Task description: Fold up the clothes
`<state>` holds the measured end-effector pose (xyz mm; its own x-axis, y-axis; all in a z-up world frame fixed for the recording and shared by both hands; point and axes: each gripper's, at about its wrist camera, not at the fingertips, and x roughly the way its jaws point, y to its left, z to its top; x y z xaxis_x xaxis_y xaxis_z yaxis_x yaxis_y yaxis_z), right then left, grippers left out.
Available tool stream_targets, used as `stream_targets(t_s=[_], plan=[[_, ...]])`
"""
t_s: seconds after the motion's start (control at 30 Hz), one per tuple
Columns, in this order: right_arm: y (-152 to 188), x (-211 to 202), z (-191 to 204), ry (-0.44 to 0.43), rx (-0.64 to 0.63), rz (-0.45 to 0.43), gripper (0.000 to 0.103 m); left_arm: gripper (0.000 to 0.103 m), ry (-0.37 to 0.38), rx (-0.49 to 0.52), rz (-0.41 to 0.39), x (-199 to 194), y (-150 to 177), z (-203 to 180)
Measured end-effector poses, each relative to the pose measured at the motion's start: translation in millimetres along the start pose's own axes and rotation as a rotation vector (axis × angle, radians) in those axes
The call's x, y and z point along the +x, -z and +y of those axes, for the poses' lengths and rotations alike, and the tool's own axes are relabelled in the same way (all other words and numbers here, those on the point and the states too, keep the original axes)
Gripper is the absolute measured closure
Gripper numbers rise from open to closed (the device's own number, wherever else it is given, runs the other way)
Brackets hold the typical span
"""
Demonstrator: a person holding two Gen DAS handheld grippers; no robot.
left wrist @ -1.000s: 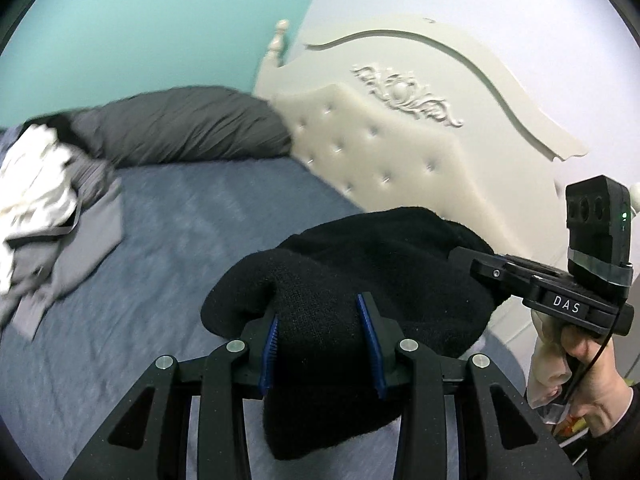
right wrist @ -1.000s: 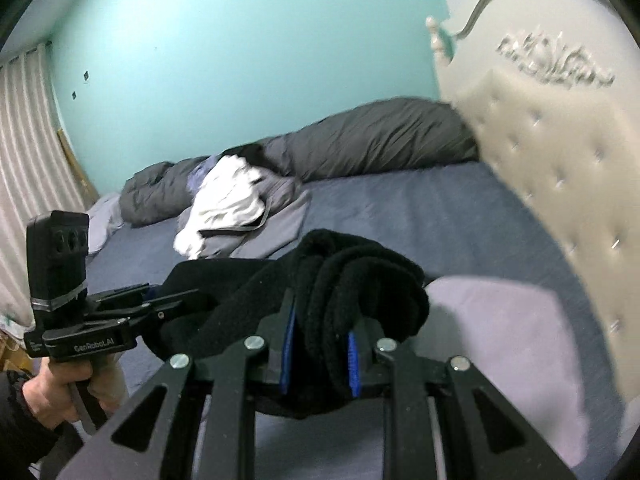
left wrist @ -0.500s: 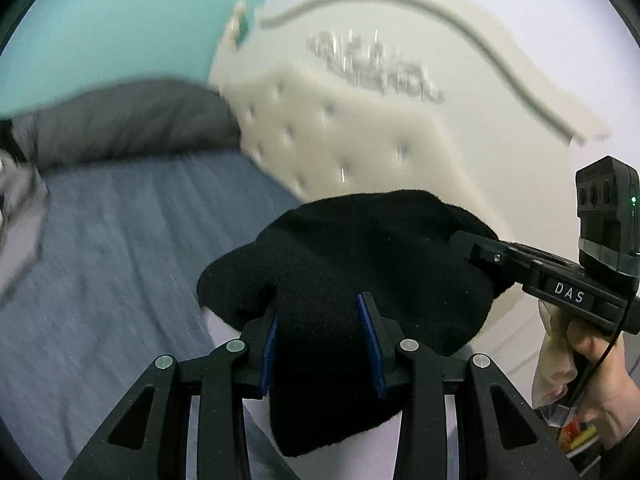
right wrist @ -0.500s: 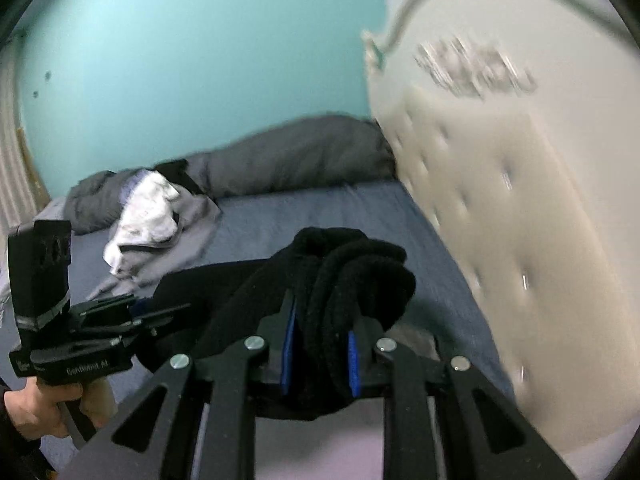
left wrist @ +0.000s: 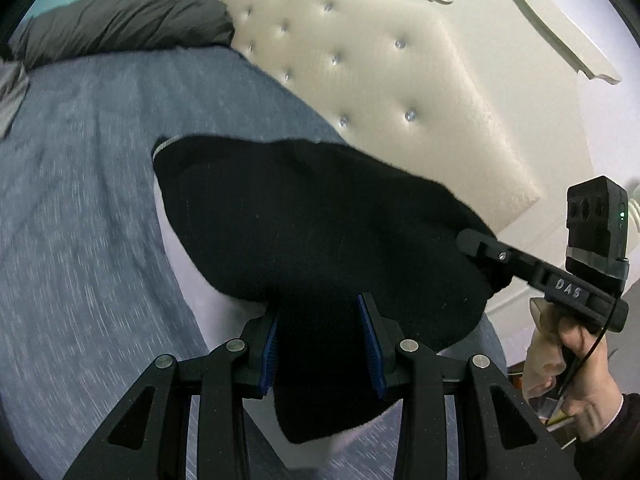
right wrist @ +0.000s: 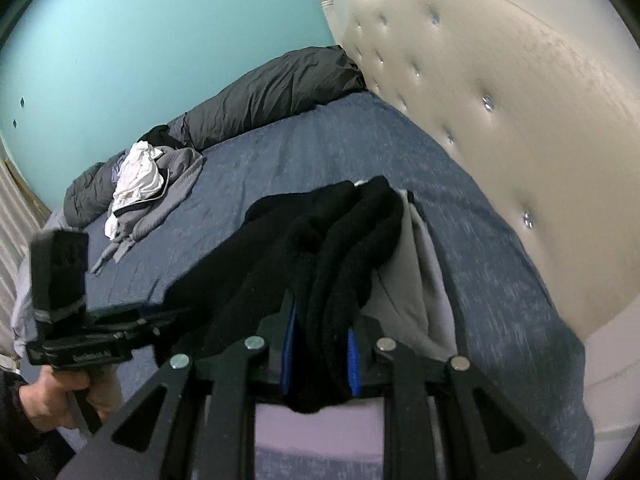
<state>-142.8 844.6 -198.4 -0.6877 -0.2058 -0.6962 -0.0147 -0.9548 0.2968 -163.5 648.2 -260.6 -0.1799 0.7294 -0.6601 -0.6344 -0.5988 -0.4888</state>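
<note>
A folded black fleece garment point(left wrist: 320, 220) hangs between both grippers, low over a pale lilac folded cloth point(left wrist: 180, 256) on the blue bed. My left gripper point(left wrist: 322, 320) is shut on the garment's near edge, blue pads pressed into the fabric. The right gripper point(left wrist: 476, 244) shows at the right of the left wrist view, clamped on the garment's other end. In the right wrist view my right gripper point(right wrist: 318, 332) is shut on thick bunched folds of the black garment point(right wrist: 352, 240), and the left gripper point(right wrist: 176, 314) grips it at the left.
The blue bedsheet point(right wrist: 320, 152) stretches back to a dark grey duvet point(right wrist: 272, 88) along the teal wall. A heap of grey and white clothes point(right wrist: 148, 184) lies at the far left. The cream tufted headboard point(left wrist: 380, 80) stands close on the right.
Both grippers have carried the black garment down and toward the headboard. It now hangs low over the lilac cloth, and the clothes heap has slid out of the left wrist view.
</note>
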Motion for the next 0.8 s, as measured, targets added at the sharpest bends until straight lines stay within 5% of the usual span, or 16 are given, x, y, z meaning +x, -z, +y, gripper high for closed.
stream_targets(t_s=[0.33,0.47,0.63,0.8], plan=[[35,3,-30,-0.018,0.161,0.05,0.081,0.061,0.021,-0.05,0.072,8,20,6],[35,-2,-33,0.044,0.155,0.046,0.07,0.061,0.03,-0.033,0.094,0,21,7],[21,-37,-22,0.17,0.114,-0.072,0.065,0.06,-0.038,0.039,-0.011,-44,13,6],[-7,-34,15,0.113,-0.021,-0.132,0.067,0.06,-0.047,0.108,-0.065,-42,-14,-15]])
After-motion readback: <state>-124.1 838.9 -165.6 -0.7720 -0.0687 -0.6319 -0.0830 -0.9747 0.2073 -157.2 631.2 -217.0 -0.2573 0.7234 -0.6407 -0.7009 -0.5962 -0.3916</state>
